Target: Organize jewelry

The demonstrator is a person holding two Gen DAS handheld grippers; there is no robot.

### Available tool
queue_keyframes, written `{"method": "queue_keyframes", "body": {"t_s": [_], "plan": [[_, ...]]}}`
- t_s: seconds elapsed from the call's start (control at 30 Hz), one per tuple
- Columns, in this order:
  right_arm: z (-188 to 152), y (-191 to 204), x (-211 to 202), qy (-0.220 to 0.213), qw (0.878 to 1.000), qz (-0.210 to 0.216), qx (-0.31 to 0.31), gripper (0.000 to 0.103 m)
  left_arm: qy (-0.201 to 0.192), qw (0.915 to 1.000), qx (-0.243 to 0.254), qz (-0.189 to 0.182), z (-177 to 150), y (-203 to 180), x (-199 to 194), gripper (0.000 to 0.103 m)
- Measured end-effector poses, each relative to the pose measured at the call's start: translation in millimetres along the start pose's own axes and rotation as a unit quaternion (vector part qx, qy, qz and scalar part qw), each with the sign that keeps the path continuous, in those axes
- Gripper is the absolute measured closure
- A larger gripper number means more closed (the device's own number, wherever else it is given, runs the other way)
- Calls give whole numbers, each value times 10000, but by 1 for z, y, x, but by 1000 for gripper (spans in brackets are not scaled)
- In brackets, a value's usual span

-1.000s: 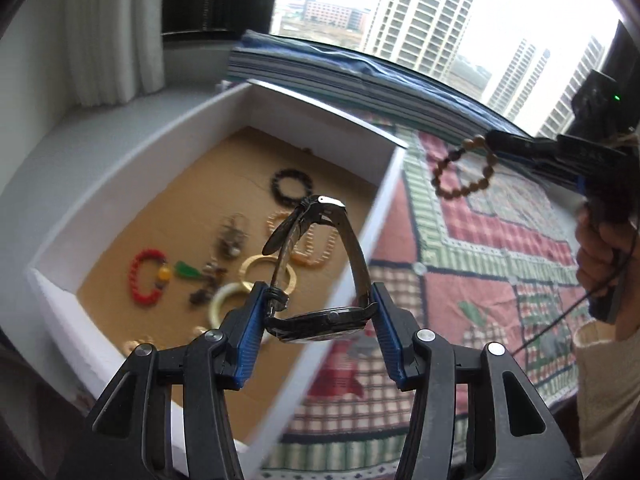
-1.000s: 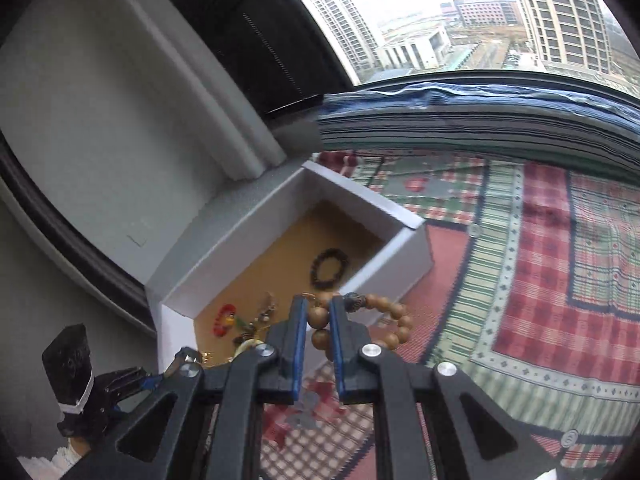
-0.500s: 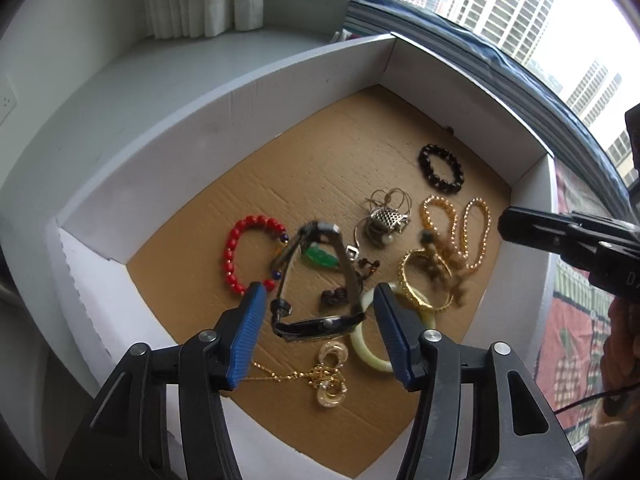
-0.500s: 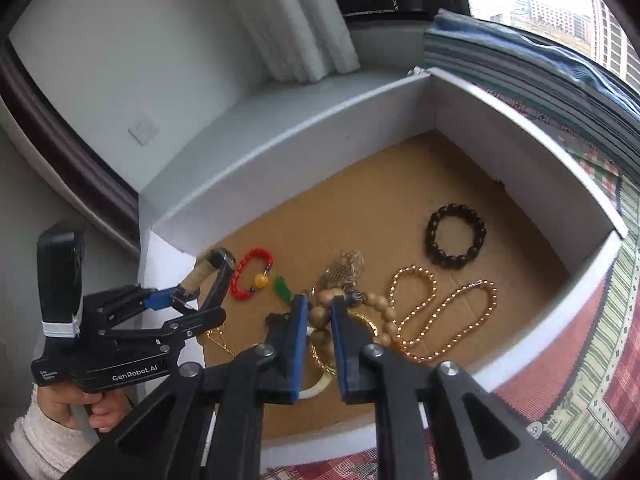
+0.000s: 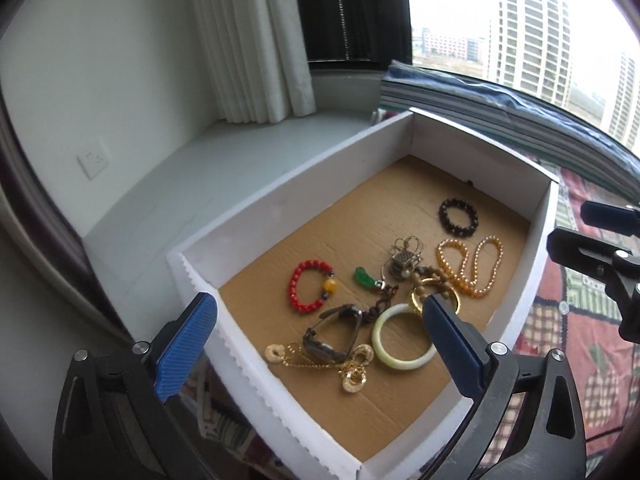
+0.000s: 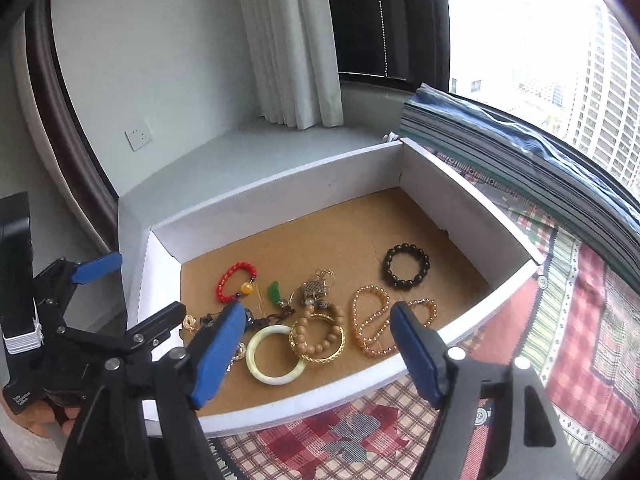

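A white-walled box (image 5: pixel 280 194) (image 6: pixel 280 200) with a brown cardboard floor holds the jewellery. A dark watch (image 5: pixel 332 336) lies on its floor near the front, across a gold chain (image 5: pixel 320 362). A wooden bead bracelet (image 6: pixel 316 334) rests over a gold bangle (image 6: pixel 332 354), beside a pale jade bangle (image 5: pixel 404 344) (image 6: pixel 276 354). My left gripper (image 5: pixel 318 302) hangs above the box's near corner, jaws opening wide, nothing between the pads. My right gripper (image 6: pixel 318 314) hovers over the front wall, jaws opening too, holding nothing.
Also in the box are a red bead bracelet (image 5: pixel 308 286), a black bead bracelet (image 6: pixel 406 266), an amber bead strand (image 6: pixel 372 324) and a green pendant (image 5: pixel 364 278). A plaid cloth (image 6: pixel 560 340) lies under the box. A grey sill (image 5: pixel 224 160), a curtain (image 5: pixel 256 40) and folded fabric (image 6: pixel 500 140) stand behind.
Both grippers opened. The watch left the left gripper and lies on the box floor. The wooden bracelet left the right gripper and lies on the gold bangle. Both grippers drew back.
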State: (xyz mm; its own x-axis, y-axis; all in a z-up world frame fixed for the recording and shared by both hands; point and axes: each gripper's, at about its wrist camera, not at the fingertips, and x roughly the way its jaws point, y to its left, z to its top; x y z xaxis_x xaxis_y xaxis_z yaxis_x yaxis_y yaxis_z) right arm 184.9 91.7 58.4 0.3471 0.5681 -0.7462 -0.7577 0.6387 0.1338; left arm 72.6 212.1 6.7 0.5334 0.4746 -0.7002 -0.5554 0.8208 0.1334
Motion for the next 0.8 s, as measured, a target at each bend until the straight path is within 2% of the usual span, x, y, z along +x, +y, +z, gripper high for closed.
{"method": "queue_keyframes", "body": {"t_s": [0.07,0.13,0.2,0.33,0.4,0.5,0.63,0.8], "plan": [[-5,2,-7,-85,9998,-176,-32,25,-102,9999,-76,10,-4,0,-7,1],[-9,6,-10,-99,9995,-286,-98,24,-11,10000,-40,-65,-6,-2,-8,1],[-11,11,-12,-60,9992,-349,-171,22,53,9998,-2,-174,-7,-2,-12,1],[-15,23,-11,17,9976,-613,-315,22,-64,9998,-38,-193,-11,1,-22,1],[-17,27,-10,67,9969,-698,-352,22,-2,9997,-140,-176,-10,6,-22,1],[-18,31,-8,145,9968,-728,-302,22,89,9995,-197,-250,-10,12,-20,1],[-18,33,-7,193,9964,-794,-225,22,74,9996,-270,-70,-11,20,-23,0],[-14,40,-9,197,9968,-746,-211,22,170,9986,-491,-21,-8,31,-24,0]]}}
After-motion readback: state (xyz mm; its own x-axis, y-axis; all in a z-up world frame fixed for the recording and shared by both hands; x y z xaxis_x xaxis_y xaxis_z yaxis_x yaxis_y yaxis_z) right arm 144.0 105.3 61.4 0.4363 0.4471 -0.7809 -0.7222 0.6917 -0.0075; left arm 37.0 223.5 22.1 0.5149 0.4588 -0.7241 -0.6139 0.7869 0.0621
